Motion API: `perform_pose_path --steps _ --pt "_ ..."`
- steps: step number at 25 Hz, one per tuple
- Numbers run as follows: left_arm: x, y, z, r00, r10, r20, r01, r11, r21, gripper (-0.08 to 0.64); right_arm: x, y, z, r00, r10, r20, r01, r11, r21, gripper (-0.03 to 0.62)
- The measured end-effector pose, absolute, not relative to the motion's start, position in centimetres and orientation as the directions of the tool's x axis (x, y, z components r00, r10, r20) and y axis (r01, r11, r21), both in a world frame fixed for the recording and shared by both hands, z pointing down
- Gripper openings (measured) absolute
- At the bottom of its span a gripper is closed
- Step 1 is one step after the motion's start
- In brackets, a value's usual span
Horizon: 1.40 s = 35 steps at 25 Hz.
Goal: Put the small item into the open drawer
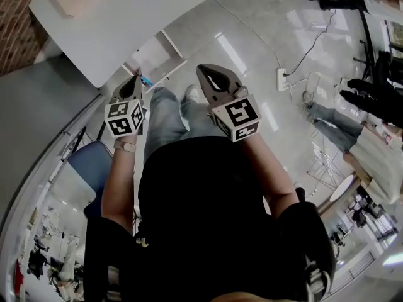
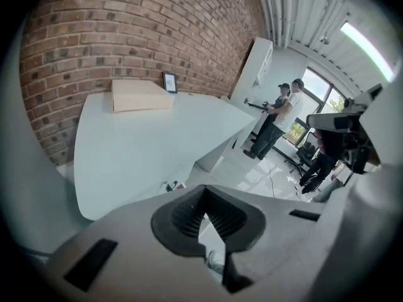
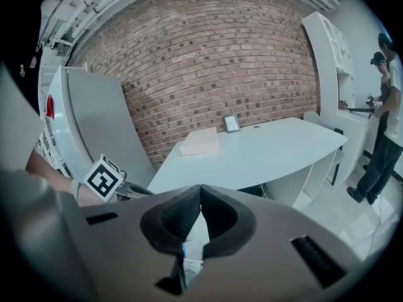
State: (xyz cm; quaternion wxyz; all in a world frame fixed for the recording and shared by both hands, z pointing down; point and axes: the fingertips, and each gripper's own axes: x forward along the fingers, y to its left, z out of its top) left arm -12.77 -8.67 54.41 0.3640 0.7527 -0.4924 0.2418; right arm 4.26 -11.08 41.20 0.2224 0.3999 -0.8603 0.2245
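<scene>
Brick-backed white table (image 3: 271, 150) carries one beige box (image 3: 199, 141) and one small frame (image 3: 232, 124). The left gripper (image 1: 136, 80) and right gripper (image 1: 203, 70) are both closed on nothing. One small blue item (image 1: 146, 80) lies beside the white drawer unit (image 1: 154, 54).

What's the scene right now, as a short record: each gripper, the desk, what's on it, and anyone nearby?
left gripper: jaws together, nothing between them
right gripper: jaws together, nothing between them
white desk: curved front edge, set against the brick wall
on desk: flat beige box, with a small framed picture standing beside it
bystanders: two people standing beyond the desk's far end
task state: no small item held; both grippers apart from the desk
</scene>
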Motion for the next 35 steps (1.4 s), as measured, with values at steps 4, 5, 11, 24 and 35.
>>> perform_pose_path --steps 4,5,11,24,35 --pt "-12.0 -9.3 48.7 0.428 -0.609 0.668 -0.903 -0.308 0.298 0.002 4.3 -11.8 38.6 -0.598 -0.607 0.523 -0.778 0.595 -0.200 0.012" --pt "-11.9 -9.5 47.4 0.432 -0.620 0.655 -0.902 -0.319 0.292 0.002 4.3 -12.0 37.9 -0.602 -0.612 0.513 -0.777 0.597 -0.198 0.012" --pt "-12.1 -10.4 39.9 0.439 -0.694 0.571 -0.898 -0.368 0.243 0.002 4.0 -12.9 33.6 -0.629 -0.642 0.439 -0.762 0.621 -0.182 0.012" --pt "-12.9 -11.3 27.4 0.445 -0.821 0.358 -0.895 -0.392 0.214 0.002 3.6 -13.5 25.8 -0.674 -0.667 0.318 -0.731 0.666 -0.153 0.012" --pt "-12.7 -10.3 23.7 0.431 -0.862 0.267 -0.900 -0.390 0.193 0.002 3.5 -13.4 23.1 -0.687 -0.666 0.290 -0.716 0.688 -0.116 0.012"
